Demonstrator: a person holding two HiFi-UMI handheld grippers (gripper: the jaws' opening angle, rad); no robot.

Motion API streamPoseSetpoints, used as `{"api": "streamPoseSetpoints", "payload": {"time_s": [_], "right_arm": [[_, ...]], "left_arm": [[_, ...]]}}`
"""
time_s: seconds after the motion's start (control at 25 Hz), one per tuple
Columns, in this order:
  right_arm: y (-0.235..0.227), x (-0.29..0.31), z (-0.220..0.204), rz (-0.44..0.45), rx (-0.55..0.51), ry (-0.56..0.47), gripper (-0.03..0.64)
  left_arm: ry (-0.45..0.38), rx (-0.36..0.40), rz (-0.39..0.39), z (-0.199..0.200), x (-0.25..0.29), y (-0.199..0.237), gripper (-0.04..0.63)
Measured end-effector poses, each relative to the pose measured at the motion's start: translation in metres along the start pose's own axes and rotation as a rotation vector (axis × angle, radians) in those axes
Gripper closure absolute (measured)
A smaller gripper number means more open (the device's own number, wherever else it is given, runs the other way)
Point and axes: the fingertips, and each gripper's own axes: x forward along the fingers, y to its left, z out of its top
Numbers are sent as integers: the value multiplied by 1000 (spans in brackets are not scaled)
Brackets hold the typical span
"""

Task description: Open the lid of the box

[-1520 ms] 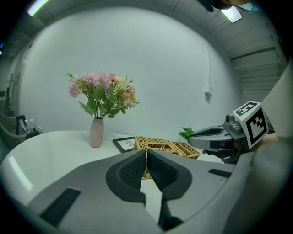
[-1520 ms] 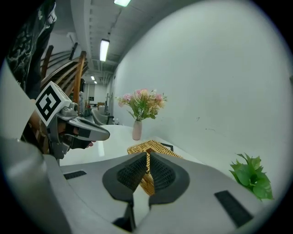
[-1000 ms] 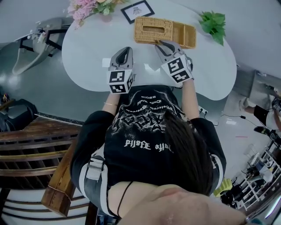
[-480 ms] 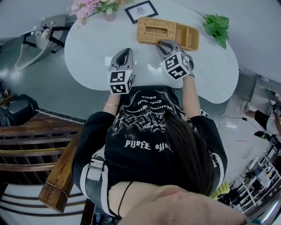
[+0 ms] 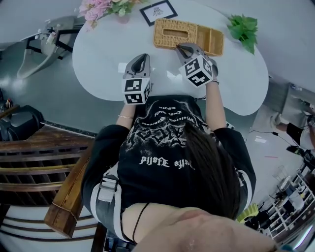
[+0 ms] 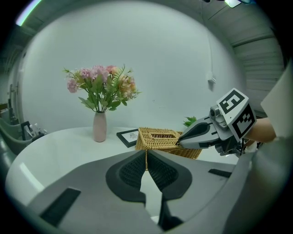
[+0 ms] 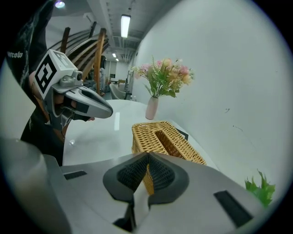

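My left claw (image 6: 146, 153), jaws pressed together on nothing, hangs over bare white desk (image 5: 98, 54). It is about level with my right claw (image 7: 147, 157) and apart from it, to its left. The right claw's jaws are likewise together and empty. Its tip is at the near long side of the wicker box (image 7: 160, 139); whether it touches the weave I cannot tell.

The box lies directly ahead of the right claw and ahead-right of the left one, lengthwise across the desk. Its woven lid (image 5: 189, 34), with a long slot in the middle, sits flat and closed on the part straight ahead of the right claw. The part running out to that claw's right is open-topped.

Beyond the box, ahead-left of the right claw's tip, a dark framed card (image 5: 156, 11) sits on the desk. Far ahead-left of the left claw, a pink vase (image 6: 100, 127) holds pink flowers (image 6: 100, 87). Far right of the right claw, past the box's open end, is a green plant (image 5: 241, 27).
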Motion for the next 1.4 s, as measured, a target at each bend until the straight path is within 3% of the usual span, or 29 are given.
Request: {"api": "streamPoseSetpoints", "payload": {"time_s": [0.24, 0.52, 1.12, 1.4], "right_arm": [[-4, -4, 4, 5, 15, -7, 581], [-6, -13, 12, 7, -48, -4, 582], [-16, -22, 23, 10, -128, 10, 581], [-24, -26, 29, 16, -143, 4, 581]], "left_arm": [[4, 1, -6, 0, 2, 1, 567], [9, 9, -19, -1, 5, 1, 568], [18, -78, -23, -9, 10, 4, 568], [10, -84, -26, -6, 11, 2, 568]]}}
